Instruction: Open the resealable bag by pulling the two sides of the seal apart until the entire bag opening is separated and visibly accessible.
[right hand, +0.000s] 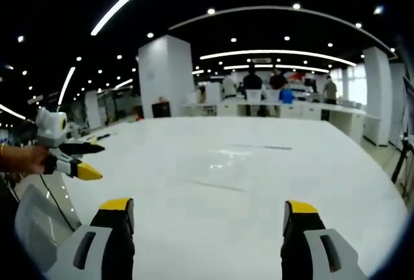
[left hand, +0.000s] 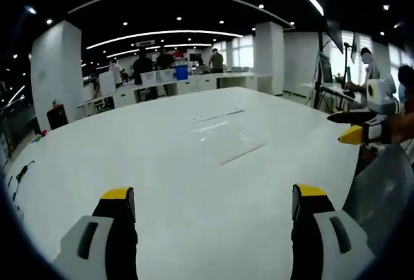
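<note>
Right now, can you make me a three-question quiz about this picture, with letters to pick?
1. Where does the bag lie?
A. flat on the white table
B. on the floor
C. hanging from a gripper

2. What colour are the fingers' tips?
A. red
B. yellow
C. green

3. How does the left gripper stand?
A. shut on the bag
B. shut on nothing
C. open

Answers: 1 A, the clear bag lies on the tabletop ahead; 2 B, yellow caps show in both views; 3 C, a wide gap with table between the fingers. The right gripper is open too.

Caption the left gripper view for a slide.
Left gripper, jaws open, over a white table; right gripper enters at right.
</note>
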{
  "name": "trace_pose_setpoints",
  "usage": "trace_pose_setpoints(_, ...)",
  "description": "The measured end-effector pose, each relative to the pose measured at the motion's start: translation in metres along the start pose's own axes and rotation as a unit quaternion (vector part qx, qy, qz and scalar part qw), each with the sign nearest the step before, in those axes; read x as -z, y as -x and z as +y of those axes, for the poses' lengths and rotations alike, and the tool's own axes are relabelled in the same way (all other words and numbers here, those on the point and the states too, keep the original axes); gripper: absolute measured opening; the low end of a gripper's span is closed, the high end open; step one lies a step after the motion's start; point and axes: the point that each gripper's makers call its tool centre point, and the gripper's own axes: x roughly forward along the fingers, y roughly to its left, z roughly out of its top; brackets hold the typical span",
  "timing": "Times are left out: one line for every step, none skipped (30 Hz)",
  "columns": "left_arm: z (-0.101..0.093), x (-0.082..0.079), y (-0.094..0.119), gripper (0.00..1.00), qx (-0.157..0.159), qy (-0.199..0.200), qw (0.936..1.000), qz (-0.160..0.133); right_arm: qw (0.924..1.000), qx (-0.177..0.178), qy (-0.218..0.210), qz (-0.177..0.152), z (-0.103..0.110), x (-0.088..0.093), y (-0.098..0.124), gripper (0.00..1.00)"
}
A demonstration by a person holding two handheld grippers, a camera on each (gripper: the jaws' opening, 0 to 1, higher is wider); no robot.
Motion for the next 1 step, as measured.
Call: trace_pose_setpoints(0.0001, 0.0001, -0.0001, 1.00, 0.001, 0.000, 1.0000, 0.000, 1.0000, 0.000, -0.001, 0.000, -0.0003, 0.0000, 0.0001, 0.95)
